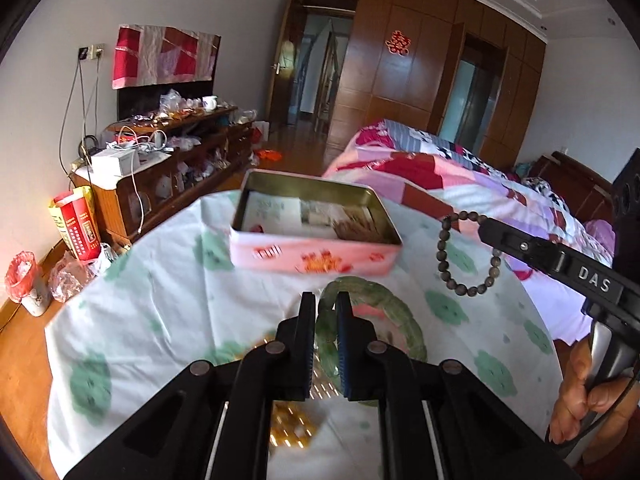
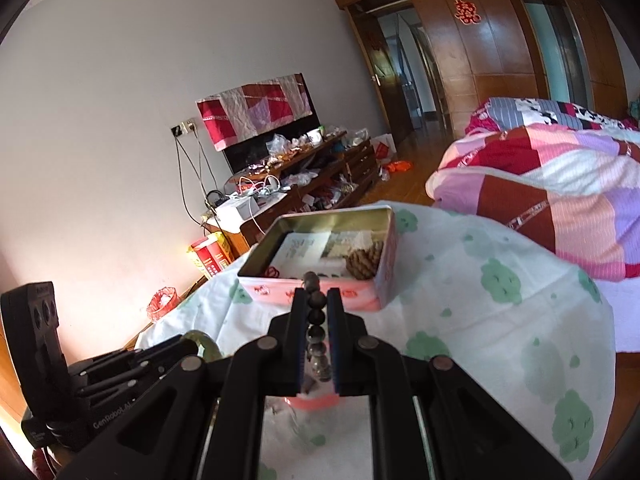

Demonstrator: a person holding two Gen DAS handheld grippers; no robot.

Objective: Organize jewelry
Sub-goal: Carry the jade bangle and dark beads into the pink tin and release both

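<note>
The tin box (image 1: pixel 316 236) is shiny metal inside. At its six o'clock, the green bangle (image 1: pixel 376 320) looks smooth and glassy on soft cloth (image 1: pixel 168 288).

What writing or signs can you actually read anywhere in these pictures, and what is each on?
"DAS": white letters on the right gripper arm.
"GenRobot.AI": on the left gripper body, end partly hidden.
Red double-happiness sign: on the wardrobe door.
Pink tin and red-yellow carton: print too blurred to read.

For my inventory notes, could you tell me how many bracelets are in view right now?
3. A dark bead bracelet hangs from the right gripper; a green bracelet is pinched by the left gripper; an amber bracelet lies on the cloth below. The tin may hide more.
</note>
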